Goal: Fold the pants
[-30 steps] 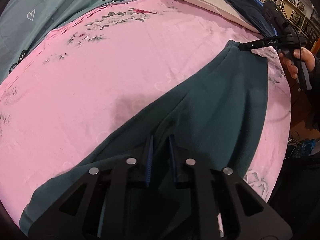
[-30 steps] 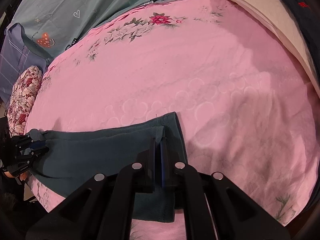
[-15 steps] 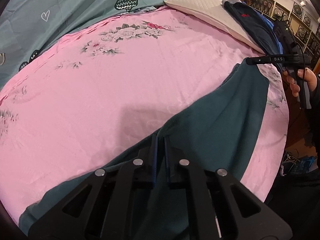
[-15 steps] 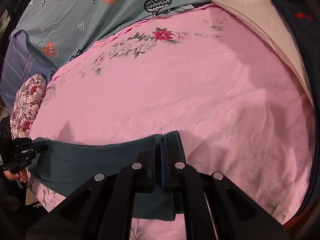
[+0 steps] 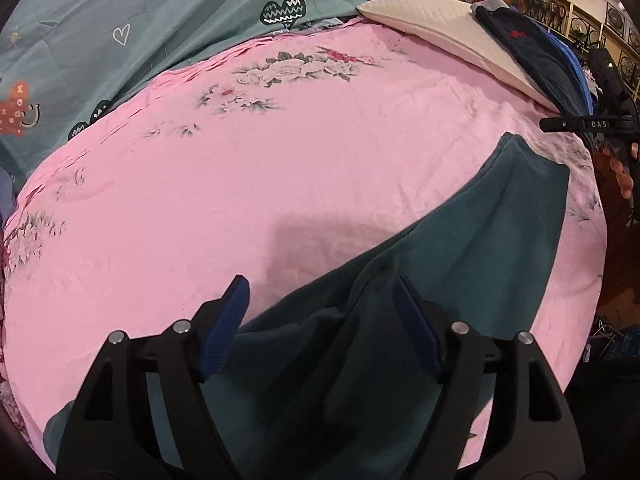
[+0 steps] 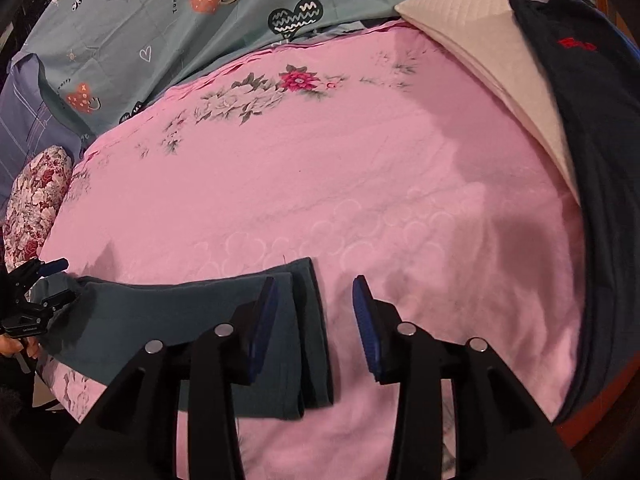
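Pants lie released on the bed as both grippers, clamped before, are opening.

- The pants lie flat on the bed, along its near edge.
- A pillow lies at the far right corner, with a folded garment on it.
- A patterned cushion sits at the bed's left edge.
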Available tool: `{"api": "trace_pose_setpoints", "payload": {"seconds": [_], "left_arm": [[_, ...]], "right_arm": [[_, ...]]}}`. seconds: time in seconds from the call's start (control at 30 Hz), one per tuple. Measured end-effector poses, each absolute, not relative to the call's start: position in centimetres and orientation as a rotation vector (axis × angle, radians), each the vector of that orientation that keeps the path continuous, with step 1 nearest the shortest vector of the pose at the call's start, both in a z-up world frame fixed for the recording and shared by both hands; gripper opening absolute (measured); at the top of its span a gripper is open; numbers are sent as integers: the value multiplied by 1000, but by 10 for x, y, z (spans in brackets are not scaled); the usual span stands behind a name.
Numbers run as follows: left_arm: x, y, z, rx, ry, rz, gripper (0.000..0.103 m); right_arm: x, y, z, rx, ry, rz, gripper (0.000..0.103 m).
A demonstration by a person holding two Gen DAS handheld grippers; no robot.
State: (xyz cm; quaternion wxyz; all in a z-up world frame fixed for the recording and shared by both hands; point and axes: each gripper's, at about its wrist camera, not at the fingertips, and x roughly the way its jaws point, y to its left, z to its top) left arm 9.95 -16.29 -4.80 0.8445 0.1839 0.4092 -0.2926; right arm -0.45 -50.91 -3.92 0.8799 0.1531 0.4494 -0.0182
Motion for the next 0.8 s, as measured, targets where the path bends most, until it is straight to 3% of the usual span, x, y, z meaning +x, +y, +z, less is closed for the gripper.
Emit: {"api": "trace_pose_setpoints", "payload": {"seconds": [0.23,0.37,0.43,0.67,0.8], "left_arm": [[49,-163,-52,432,882,-703,81],[43,-159,-68,422,925,-694,82],[46,-151,-75,388,949,-676,82],[60,-140,-80,293,954,-645,84],[64,-141,-86,281,968,-652,86]], "right_arm": [[-37,-483,-57,304,1025,37,39],[-24,-467,-71,245,1076,45,14],[-19,-459,-70,181,1097,33,7],[-16,-469,-25,120,1004,-5,6],[-11,-477,-54,111,1090,-38,6]]}}
